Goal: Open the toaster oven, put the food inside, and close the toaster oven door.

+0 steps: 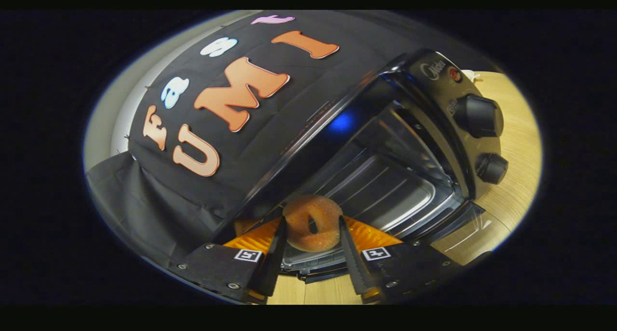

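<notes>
I am seeing a light wooden tabletop [516, 143] lying under everything, with black booth cloth [159, 210] hanging behind it and draping down.

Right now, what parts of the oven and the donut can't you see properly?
All in the gripper view:
- Donut: the gripper holds it between its jaws, and the fingers cover its two sides.
- Toaster oven: the back of the inside is dark.
- Open door: its near edge is hidden behind the gripper body.
- Knobs: the markings are too small to tell.
</notes>
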The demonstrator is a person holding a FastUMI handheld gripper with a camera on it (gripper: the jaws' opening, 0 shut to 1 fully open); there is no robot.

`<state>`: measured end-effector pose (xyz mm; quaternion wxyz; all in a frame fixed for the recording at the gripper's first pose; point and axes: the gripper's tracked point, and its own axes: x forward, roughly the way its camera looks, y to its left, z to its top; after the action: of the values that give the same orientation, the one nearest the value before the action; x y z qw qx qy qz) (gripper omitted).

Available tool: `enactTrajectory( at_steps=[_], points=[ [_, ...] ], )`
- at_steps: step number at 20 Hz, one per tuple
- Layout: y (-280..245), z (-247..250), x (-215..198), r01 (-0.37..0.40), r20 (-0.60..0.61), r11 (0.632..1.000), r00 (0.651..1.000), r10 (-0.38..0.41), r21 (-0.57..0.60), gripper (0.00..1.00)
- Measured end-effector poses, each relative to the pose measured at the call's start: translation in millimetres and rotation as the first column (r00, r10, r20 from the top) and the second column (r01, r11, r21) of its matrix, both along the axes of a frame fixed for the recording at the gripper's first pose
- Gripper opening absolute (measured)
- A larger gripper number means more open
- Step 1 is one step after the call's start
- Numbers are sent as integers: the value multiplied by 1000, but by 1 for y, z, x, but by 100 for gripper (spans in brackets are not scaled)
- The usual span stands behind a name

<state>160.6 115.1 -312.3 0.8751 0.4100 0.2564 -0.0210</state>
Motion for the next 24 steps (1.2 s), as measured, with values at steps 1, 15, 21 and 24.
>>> enactTrajectory(
  at_steps=[1, 15, 21, 24],
  points=[
    [-1, 1, 1, -4, 8, 1000, 1000, 4, -29, 65],
    [-12, 48, -98, -245, -28, 841, 964, 265, -483, 98],
    [-4, 47, -185, -370, -130, 789, 926, 353, -491, 99],
    [-8, 38, -212, -401, -174, 765, 915, 365, -504, 99]
  ],
)
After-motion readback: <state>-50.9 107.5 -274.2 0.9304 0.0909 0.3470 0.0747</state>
